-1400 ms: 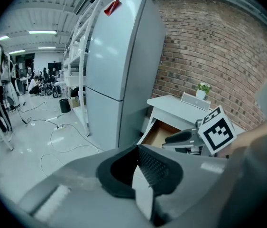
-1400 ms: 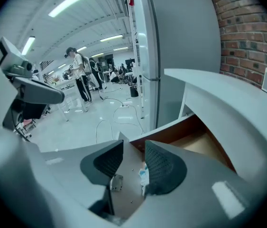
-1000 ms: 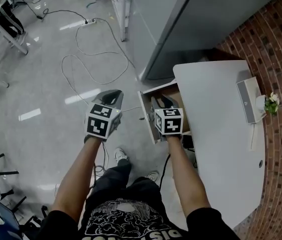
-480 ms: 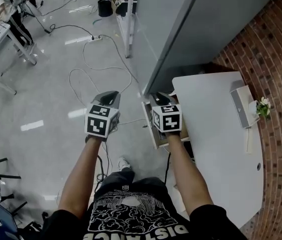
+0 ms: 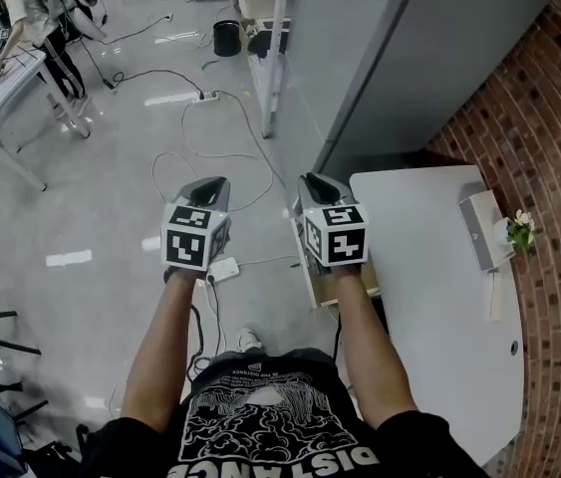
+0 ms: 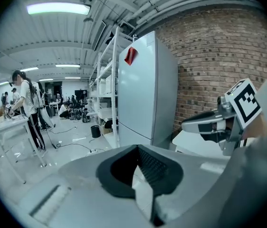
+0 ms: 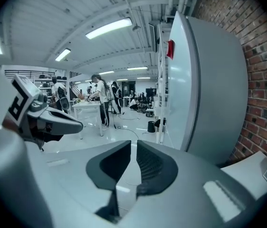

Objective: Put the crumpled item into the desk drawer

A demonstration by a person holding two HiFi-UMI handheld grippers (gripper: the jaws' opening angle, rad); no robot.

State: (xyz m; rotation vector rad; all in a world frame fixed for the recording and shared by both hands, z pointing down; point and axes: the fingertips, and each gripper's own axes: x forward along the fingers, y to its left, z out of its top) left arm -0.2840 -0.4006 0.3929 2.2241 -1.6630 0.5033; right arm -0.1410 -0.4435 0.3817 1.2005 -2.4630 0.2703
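The desk drawer (image 5: 348,285) stands pulled open at the left edge of the white desk (image 5: 439,297); only a strip of its wooden inside shows under my right hand. No crumpled item shows in any view. My right gripper (image 5: 317,182) hovers over the drawer's front end, its jaws closing to a narrow slit (image 7: 132,145) with nothing between them. My left gripper (image 5: 210,185) hangs over the floor to the drawer's left, its fingertips together (image 6: 138,148) and empty. Each gripper view shows the other gripper beside it.
A tall grey cabinet (image 5: 410,58) stands behind the desk, with a brick wall (image 5: 559,167) on the right. A small white device (image 5: 481,229) and a flower sprig (image 5: 519,229) sit at the desk's far edge. Cables (image 5: 210,127) and a power strip (image 5: 223,269) lie on the floor.
My right gripper has come up out of the drawer and its jaws have narrowed. Both grippers have moved away from the drawer, and the view has tilted toward the room.
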